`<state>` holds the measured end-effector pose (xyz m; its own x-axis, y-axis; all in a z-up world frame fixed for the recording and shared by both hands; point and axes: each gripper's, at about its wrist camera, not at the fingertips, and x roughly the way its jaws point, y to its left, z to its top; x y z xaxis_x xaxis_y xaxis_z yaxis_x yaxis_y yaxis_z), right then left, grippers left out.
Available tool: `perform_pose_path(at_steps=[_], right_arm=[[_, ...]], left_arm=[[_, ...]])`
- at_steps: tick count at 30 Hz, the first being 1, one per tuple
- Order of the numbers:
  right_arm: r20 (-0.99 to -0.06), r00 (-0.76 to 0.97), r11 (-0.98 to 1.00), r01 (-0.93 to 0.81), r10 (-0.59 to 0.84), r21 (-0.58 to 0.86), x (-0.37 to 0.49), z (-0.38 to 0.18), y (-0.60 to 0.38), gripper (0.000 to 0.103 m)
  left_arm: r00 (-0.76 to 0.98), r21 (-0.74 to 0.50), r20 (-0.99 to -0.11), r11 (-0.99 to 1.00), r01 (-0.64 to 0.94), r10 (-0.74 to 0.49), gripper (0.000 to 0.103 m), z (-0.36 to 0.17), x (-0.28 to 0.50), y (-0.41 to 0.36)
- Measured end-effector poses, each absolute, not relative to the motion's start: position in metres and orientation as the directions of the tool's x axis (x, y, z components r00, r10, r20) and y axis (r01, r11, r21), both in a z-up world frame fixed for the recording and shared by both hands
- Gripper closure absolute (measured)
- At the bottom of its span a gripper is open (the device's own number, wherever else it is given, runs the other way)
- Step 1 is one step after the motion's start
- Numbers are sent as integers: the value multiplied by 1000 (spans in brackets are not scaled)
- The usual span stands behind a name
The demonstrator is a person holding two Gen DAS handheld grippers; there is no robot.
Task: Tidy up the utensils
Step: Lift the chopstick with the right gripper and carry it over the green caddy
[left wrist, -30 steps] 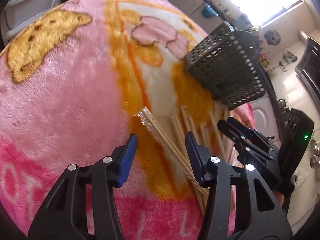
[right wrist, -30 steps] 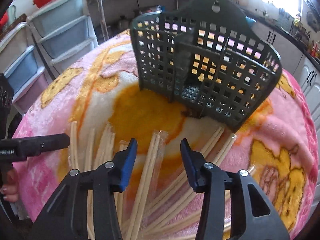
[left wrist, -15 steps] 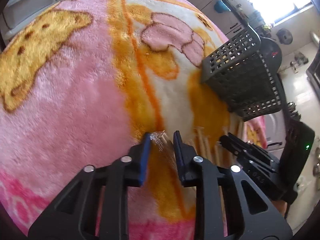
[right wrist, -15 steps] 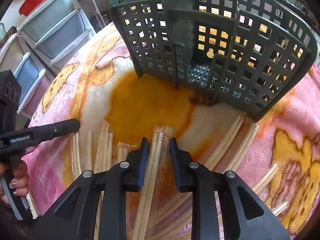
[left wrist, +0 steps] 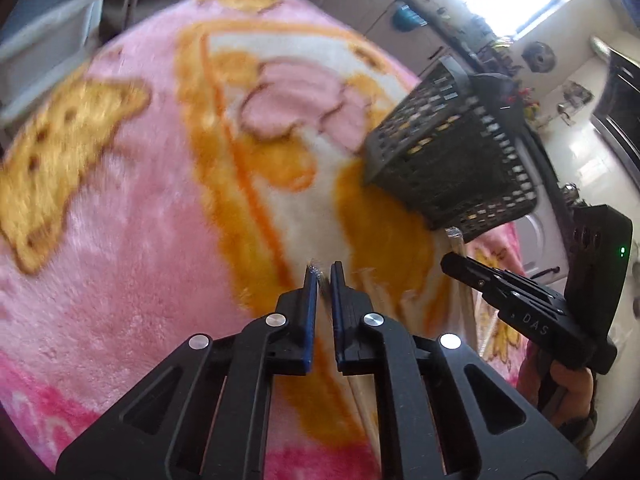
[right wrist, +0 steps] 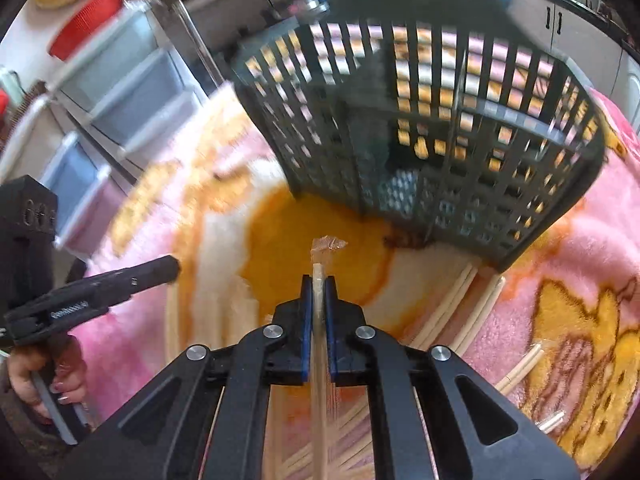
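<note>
My left gripper (left wrist: 323, 276) has its jaws closing on a plastic-wrapped pair of chopsticks (left wrist: 314, 270), and the blue pads press on it just above the pink blanket (left wrist: 120, 240). My right gripper (right wrist: 319, 280) is likewise closing on another wrapped pair of chopsticks (right wrist: 319, 270), whose wrapper tip pokes out past the fingertips. A dark slotted utensil basket (right wrist: 440, 140) stands tilted right behind it, also visible as the basket (left wrist: 452, 160) in the left wrist view. Several loose chopsticks (right wrist: 452, 308) lie on the blanket below the basket.
The right gripper (left wrist: 450, 259) shows at the right of the left wrist view, and the left gripper (right wrist: 170, 268) at the left of the right wrist view, each with a hand on its handle. Plastic drawers (right wrist: 120, 92) and a red bowl (right wrist: 86, 20) stand beyond the table.
Both grippers went from wide open around the chopsticks to shut on a wrapped pair each. Both have lifted a little, and the basket looms closer in the right wrist view.
</note>
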<state>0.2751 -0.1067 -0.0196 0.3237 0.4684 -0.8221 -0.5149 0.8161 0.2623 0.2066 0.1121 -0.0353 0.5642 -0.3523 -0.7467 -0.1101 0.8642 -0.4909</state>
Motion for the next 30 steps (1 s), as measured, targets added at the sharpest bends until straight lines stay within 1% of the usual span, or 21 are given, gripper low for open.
perform_pose_path(at_steps=[8,12,18,25,30], right_arm=[[-734,432,792,-565,524,232,251,34,-128,97],[-695,478,793,-566,537,224,234,48,-134,97],[-639,534,792,-576,554,205,218,71,-147,97],[-579,599,803,-569,553,178,203,98,-163,97],[-524,638,807,-561,564,185,196,118,-178,97]], left_arm=[[646,-437,-675,899,40,-357,100,24,200,81],[667,-398,-651,911,106,-362,100,49,200,62],[680,-362,-629,916,172,-377,100,72,200,41],[710,-336,-578,910,243,-402,101,103,198,21],[725,-305,-550,908,287,-414,101,125,198,7]])
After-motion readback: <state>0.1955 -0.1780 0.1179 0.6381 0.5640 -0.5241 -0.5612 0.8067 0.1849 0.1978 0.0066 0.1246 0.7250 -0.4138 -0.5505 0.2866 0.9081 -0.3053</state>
